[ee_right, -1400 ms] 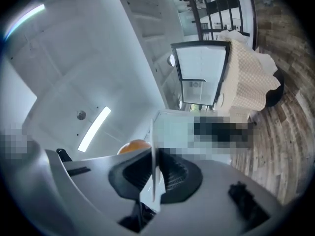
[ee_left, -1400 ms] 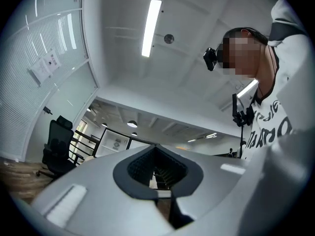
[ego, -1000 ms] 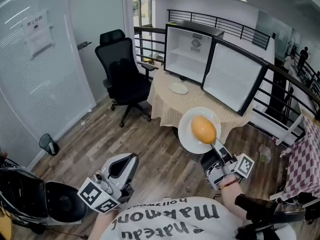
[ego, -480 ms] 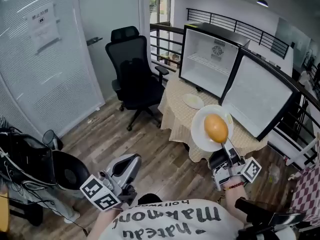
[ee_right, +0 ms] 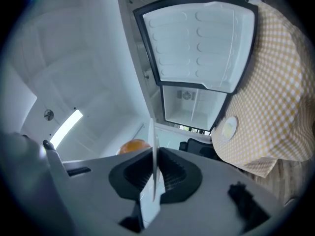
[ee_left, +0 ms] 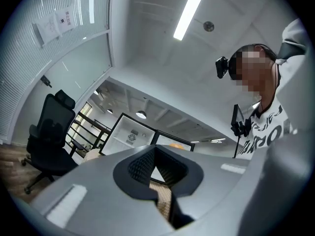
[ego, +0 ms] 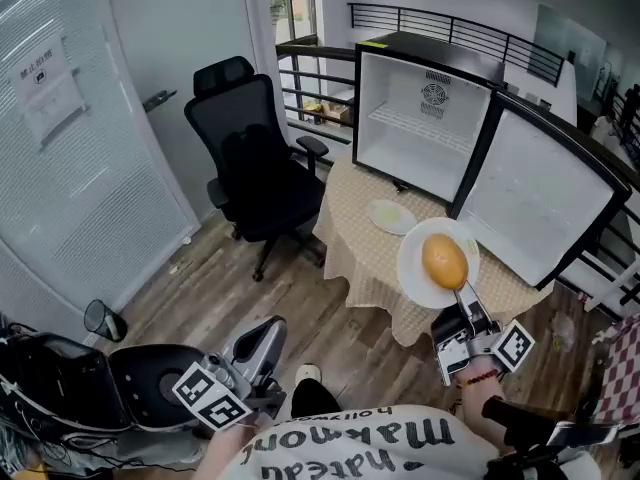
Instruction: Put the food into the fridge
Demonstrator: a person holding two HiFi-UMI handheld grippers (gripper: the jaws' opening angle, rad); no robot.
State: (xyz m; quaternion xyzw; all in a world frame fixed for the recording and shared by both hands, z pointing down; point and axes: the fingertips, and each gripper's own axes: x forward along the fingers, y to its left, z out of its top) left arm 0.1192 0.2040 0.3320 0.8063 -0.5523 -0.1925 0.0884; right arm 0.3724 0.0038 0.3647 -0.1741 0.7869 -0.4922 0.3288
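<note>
My right gripper (ego: 463,306) is shut on the near rim of a white plate (ego: 415,273), held level above the table's front edge. An orange-yellow rounded food item (ego: 445,260) lies on the plate. In the right gripper view the plate's rim (ee_right: 154,156) stands edge-on between the pads, with the food (ee_right: 134,145) behind it. The small white fridge (ego: 420,118) stands open on the table, its door (ego: 540,203) swung out to the right. My left gripper (ego: 266,333) hangs low at the left, shut with nothing in it (ee_left: 157,173).
The round table (ego: 375,258) has a yellow checked cloth and bears a second small plate (ego: 392,216). A black office chair (ego: 255,163) stands left of it on the wood floor. Black gear (ego: 70,393) lies at lower left. A railing runs behind the fridge.
The table and the open fridge have come nearer and more central in the head view. The right gripper keeps hold of the plate with the food. The left gripper stays low.
</note>
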